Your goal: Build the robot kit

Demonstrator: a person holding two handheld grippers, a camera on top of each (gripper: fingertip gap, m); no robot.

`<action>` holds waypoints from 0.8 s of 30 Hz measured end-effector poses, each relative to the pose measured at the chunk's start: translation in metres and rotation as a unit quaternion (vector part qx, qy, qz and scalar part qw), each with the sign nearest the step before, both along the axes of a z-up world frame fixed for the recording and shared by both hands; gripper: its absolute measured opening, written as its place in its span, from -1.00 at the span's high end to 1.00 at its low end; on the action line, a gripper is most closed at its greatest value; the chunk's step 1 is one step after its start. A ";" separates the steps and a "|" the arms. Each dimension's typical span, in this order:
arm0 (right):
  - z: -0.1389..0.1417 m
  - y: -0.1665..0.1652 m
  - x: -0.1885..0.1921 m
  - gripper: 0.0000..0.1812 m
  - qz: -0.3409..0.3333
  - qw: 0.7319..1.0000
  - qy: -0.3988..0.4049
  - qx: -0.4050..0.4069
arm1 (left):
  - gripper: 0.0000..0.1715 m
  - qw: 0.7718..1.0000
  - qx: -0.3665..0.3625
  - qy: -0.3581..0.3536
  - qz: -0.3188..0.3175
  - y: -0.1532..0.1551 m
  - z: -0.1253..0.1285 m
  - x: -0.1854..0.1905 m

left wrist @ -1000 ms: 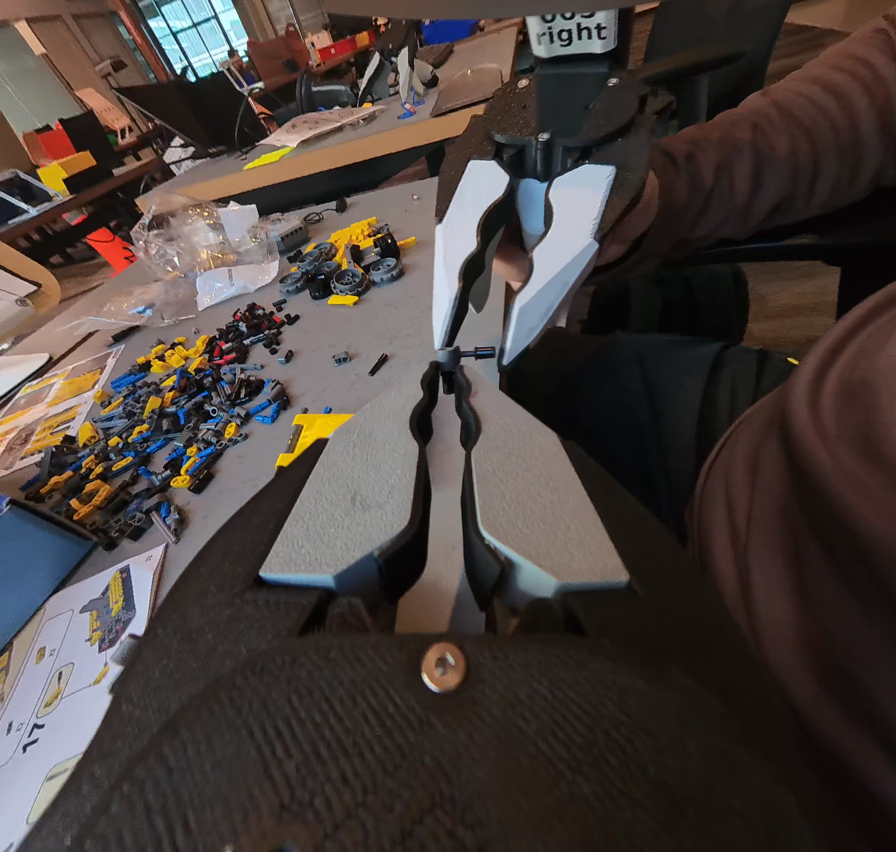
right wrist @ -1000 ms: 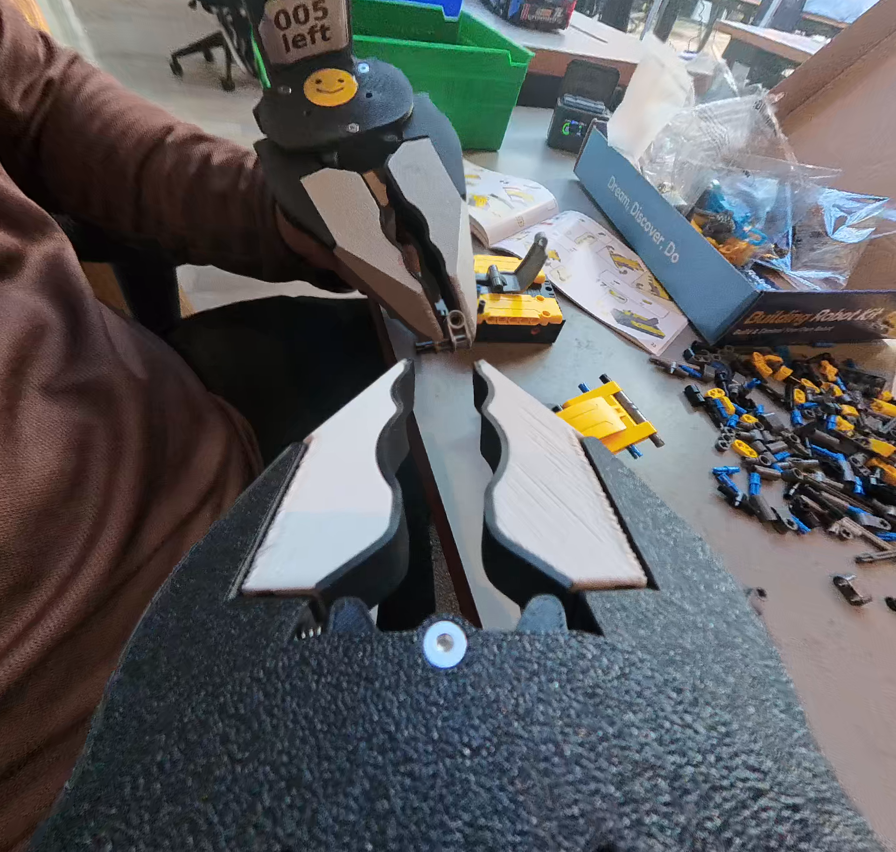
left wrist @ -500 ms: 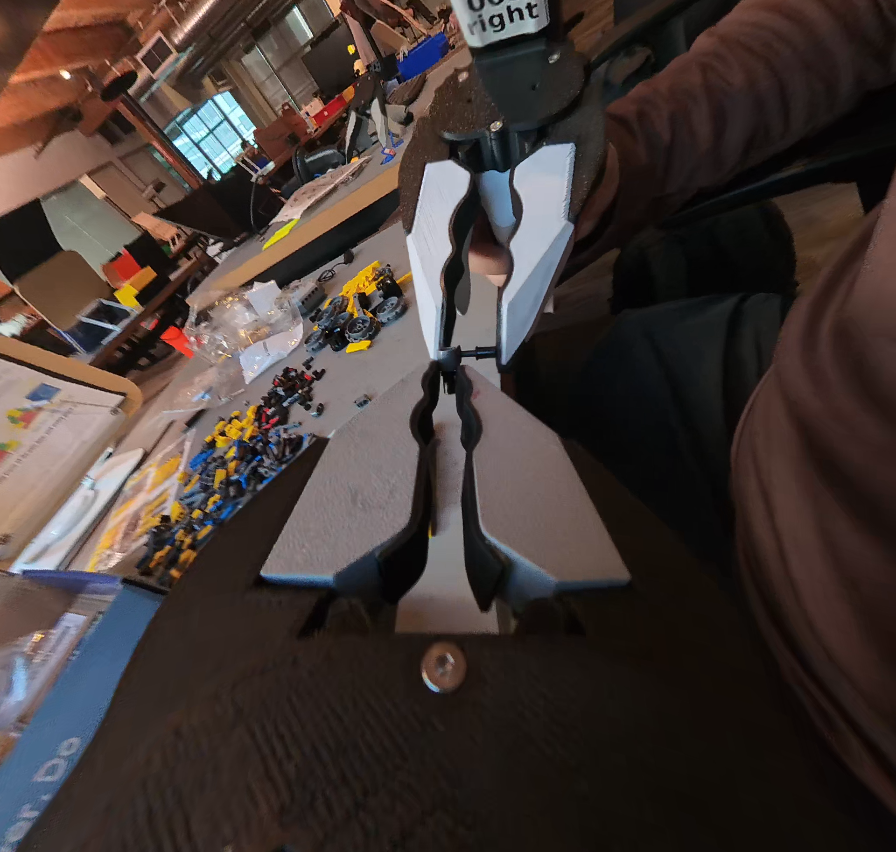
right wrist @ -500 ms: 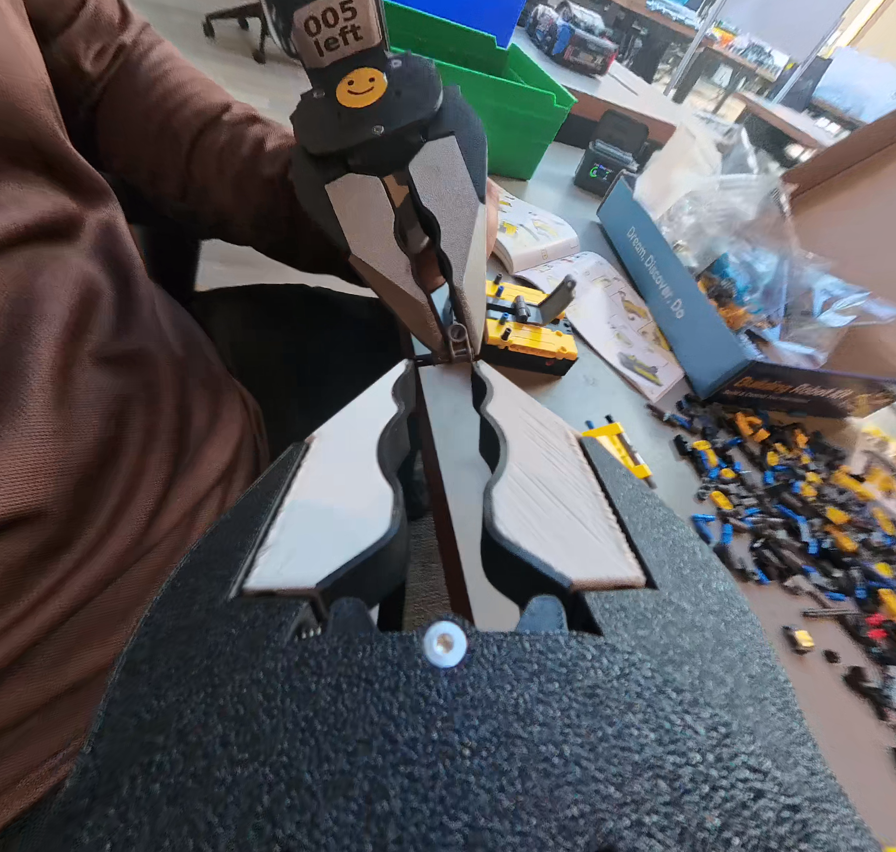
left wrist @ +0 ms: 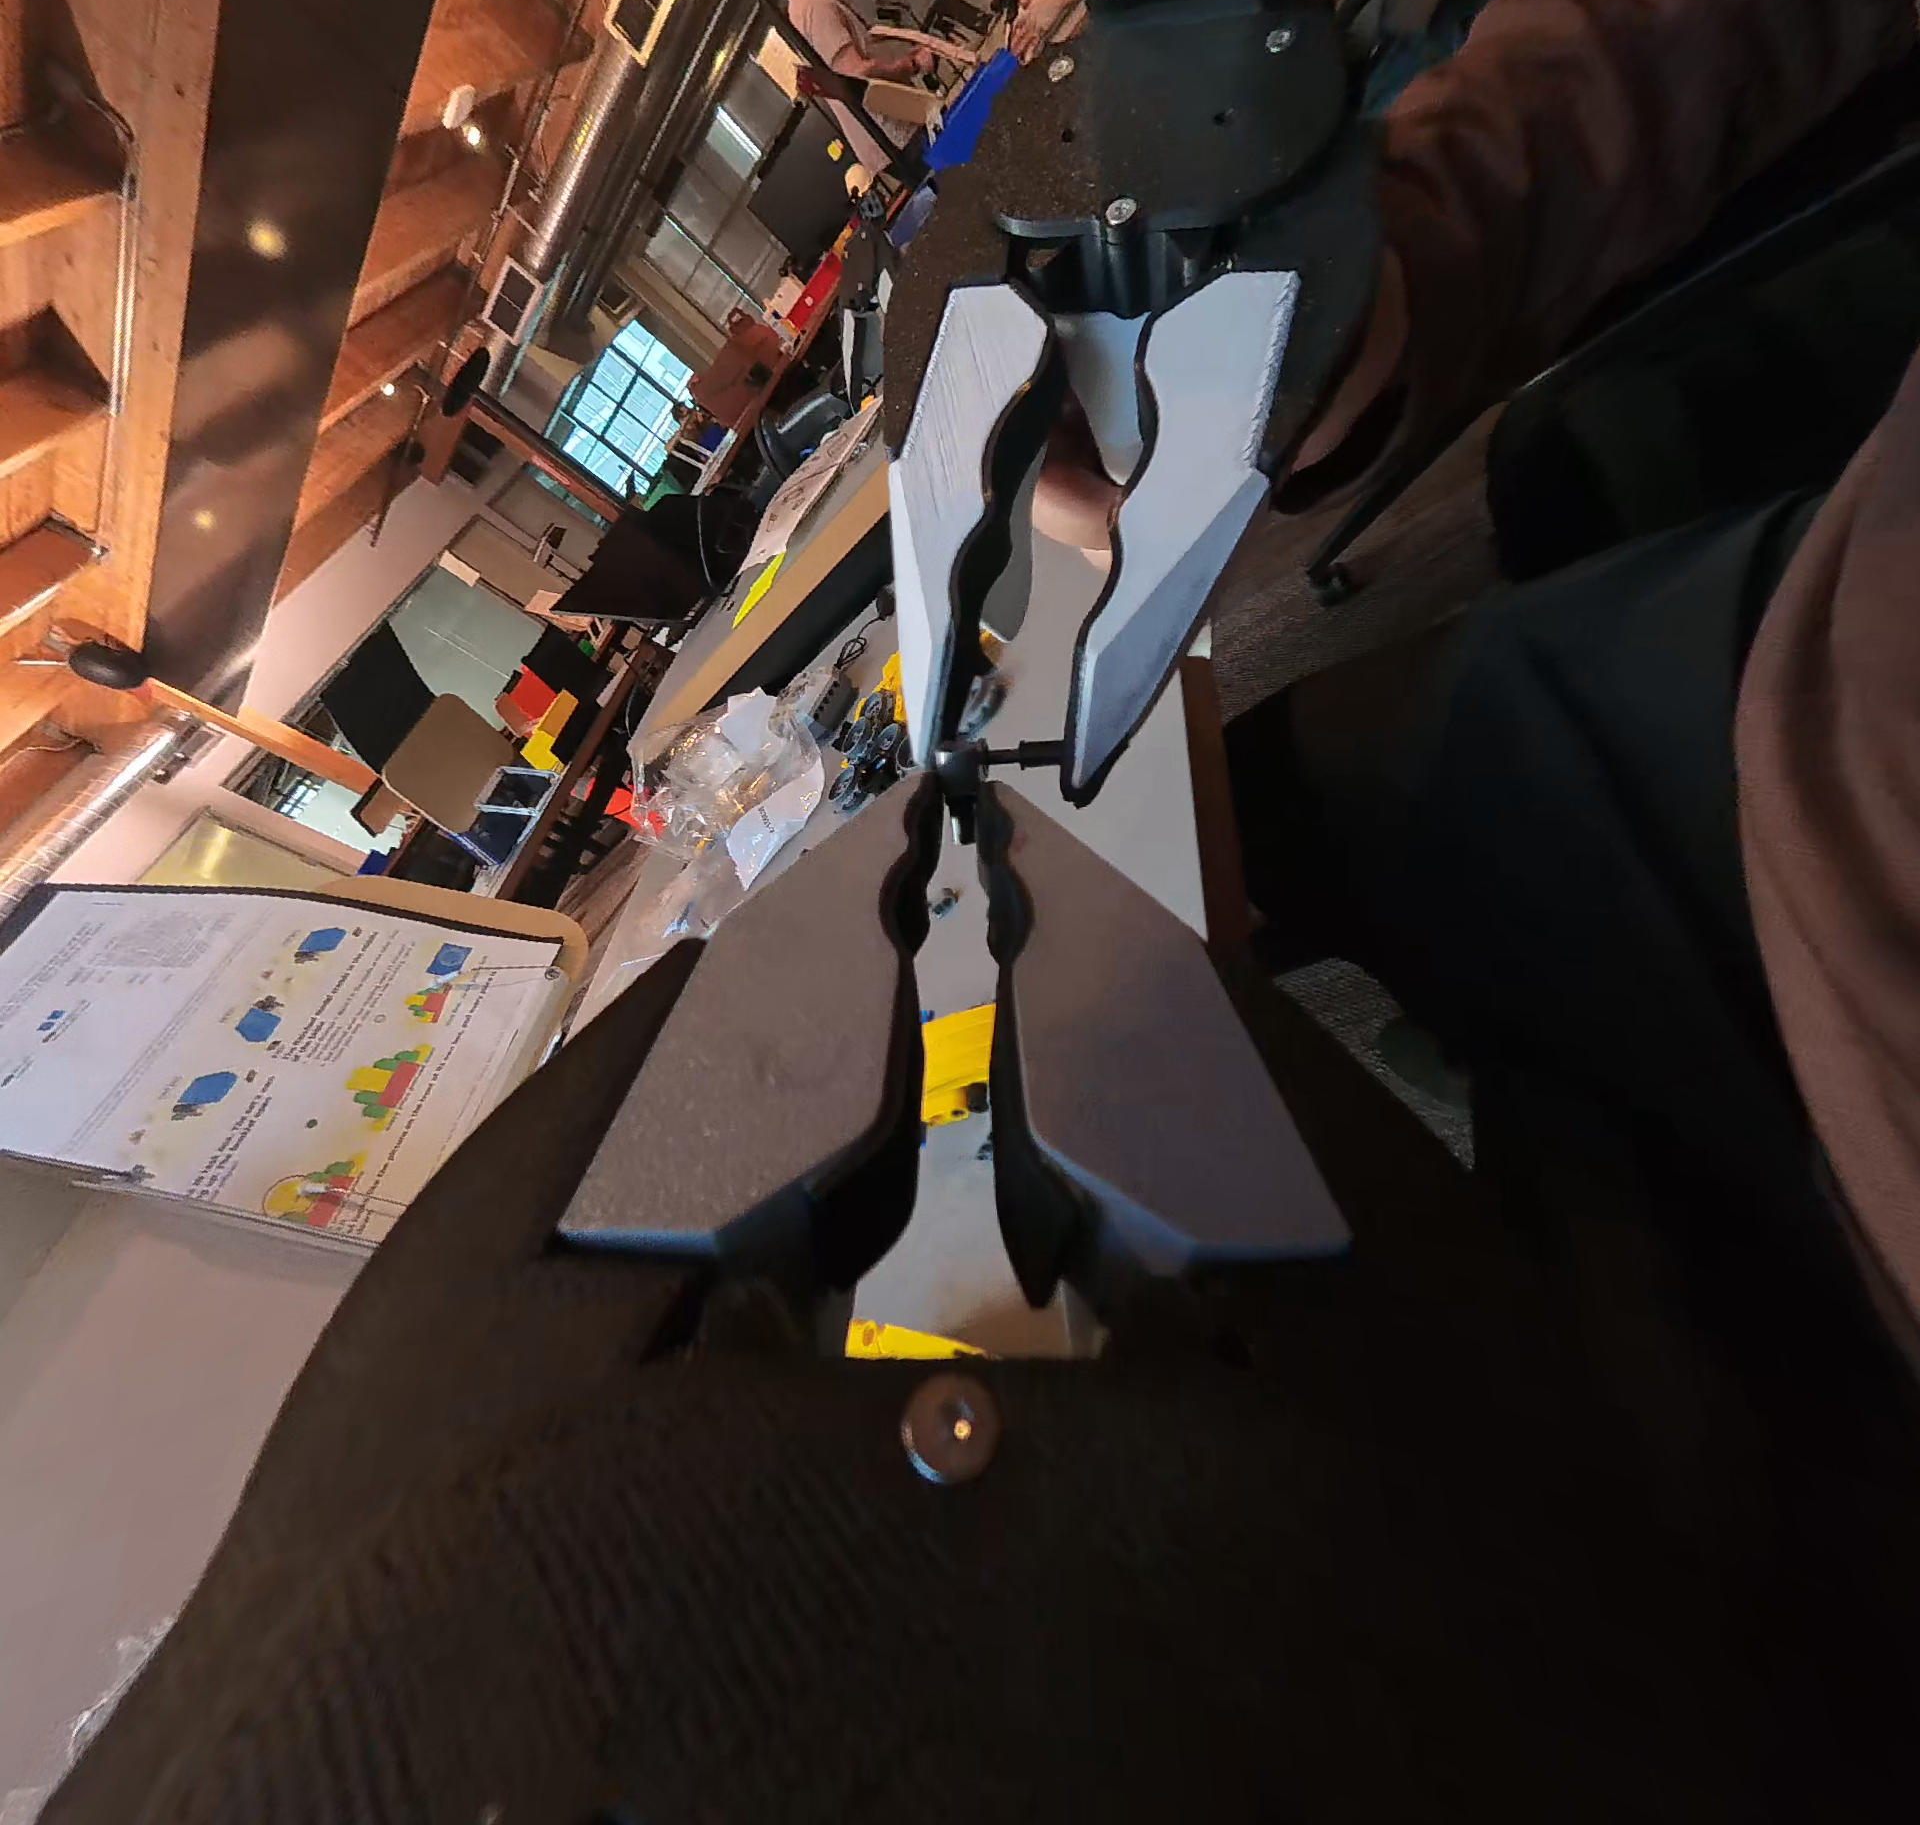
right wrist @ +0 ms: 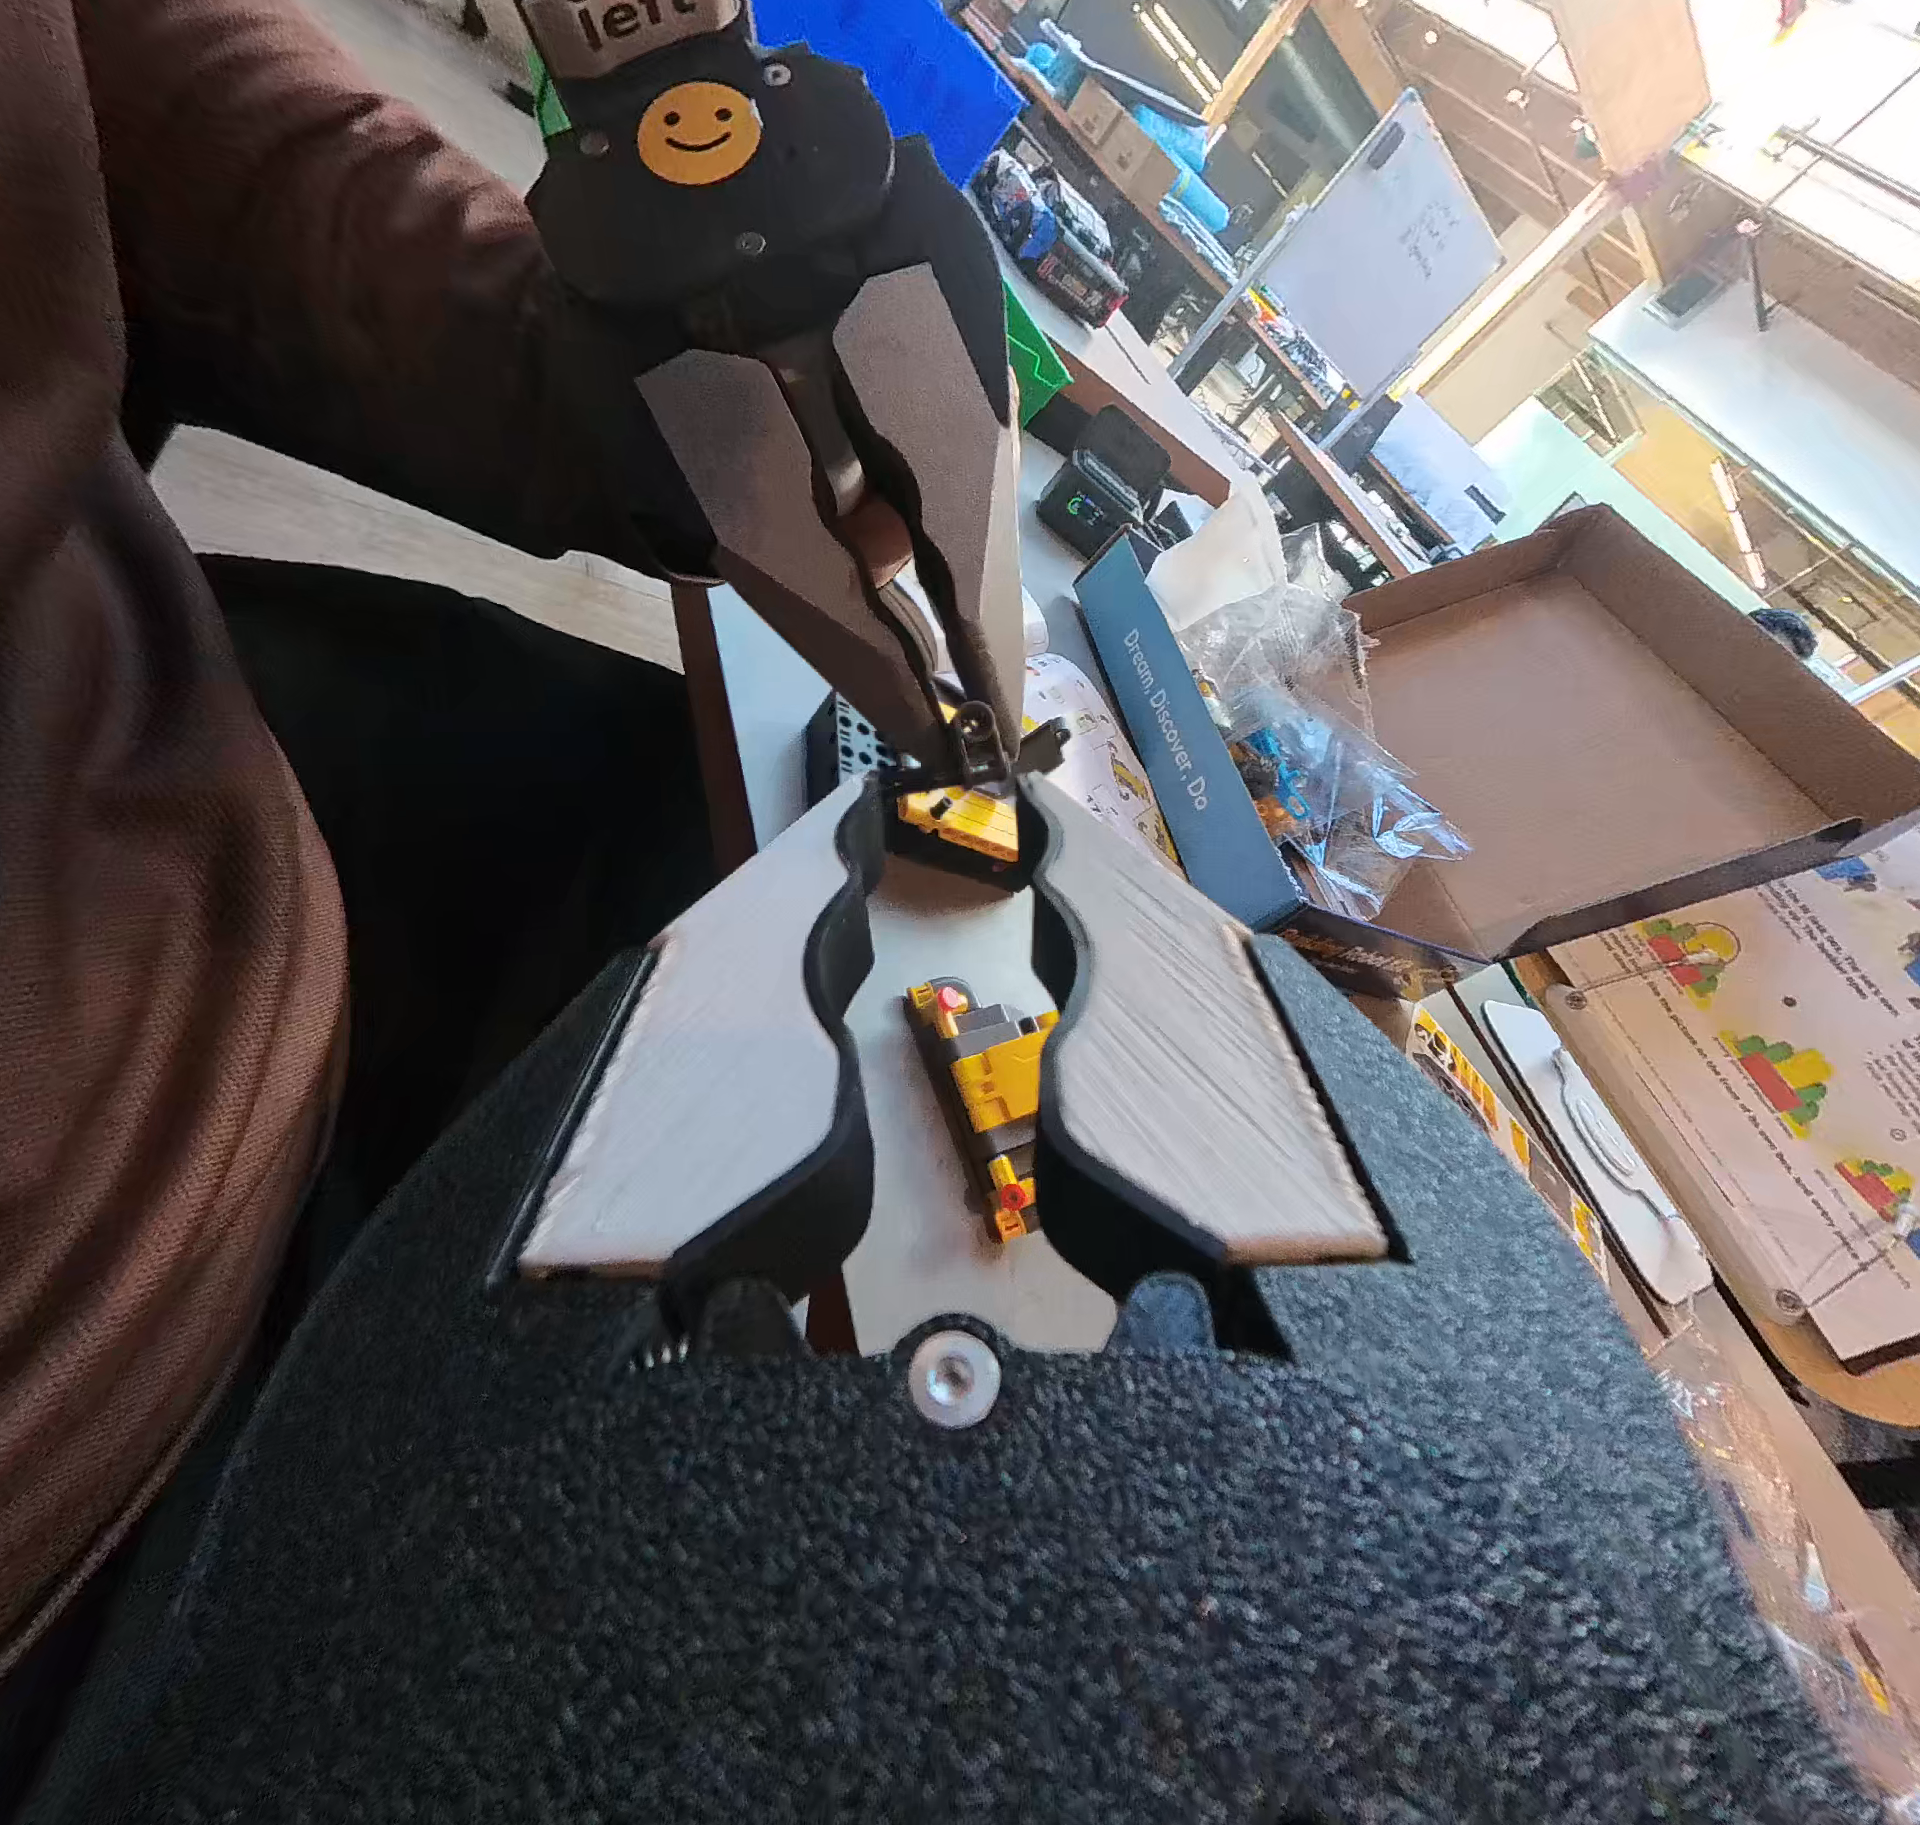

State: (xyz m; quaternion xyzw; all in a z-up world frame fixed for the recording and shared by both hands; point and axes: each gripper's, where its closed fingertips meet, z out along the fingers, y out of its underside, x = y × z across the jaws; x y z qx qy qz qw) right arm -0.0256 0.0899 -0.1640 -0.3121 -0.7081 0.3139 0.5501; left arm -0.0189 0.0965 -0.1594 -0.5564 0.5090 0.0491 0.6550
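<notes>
Left gripper: fingers drawn nearly together, tips pinching a small dark connector piece held up in the air above the table edge; the close pinch appears suited to so small a part. Right gripper: fingers spread moderately, tips meeting the left gripper's tips head-on; a thin black pin spans from the connector piece to one right fingertip, and whether the right gripper actually grips it cannot be told. The tip-to-tip arrangement looks like one tool steadying the part while the other works the pin. Beneath the right gripper, on the grey table: a yellow-and-grey brick assembly with red studs, lying flat between the fingers' outlines. Just beyond the tips: a second yellow-and-black block assembly, resting on the table. Further right: an open instruction booklet, a blue kit box standing on its edge, clear plastic bags of parts, an open brown cardboard box, and an illustrated board. Far side, left wrist view: a wheeled yellow model and crumpled clear bag. Brown sleeves of the person flank both tools.
</notes>
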 end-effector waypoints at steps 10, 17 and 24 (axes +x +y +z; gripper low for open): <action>-0.009 0.008 -0.004 0.78 -0.045 0.994 -0.004 0.098 | 0.95 0.999 -0.020 0.024 0.029 0.009 -0.011 -0.006; -0.014 0.009 -0.004 0.79 -0.056 0.987 -0.015 0.149 | 0.96 0.998 -0.035 0.041 0.034 0.009 -0.016 -0.006; -0.016 0.012 -0.005 0.80 -0.069 0.980 -0.018 0.186 | 0.95 0.997 -0.053 0.038 0.045 0.011 -0.018 -0.007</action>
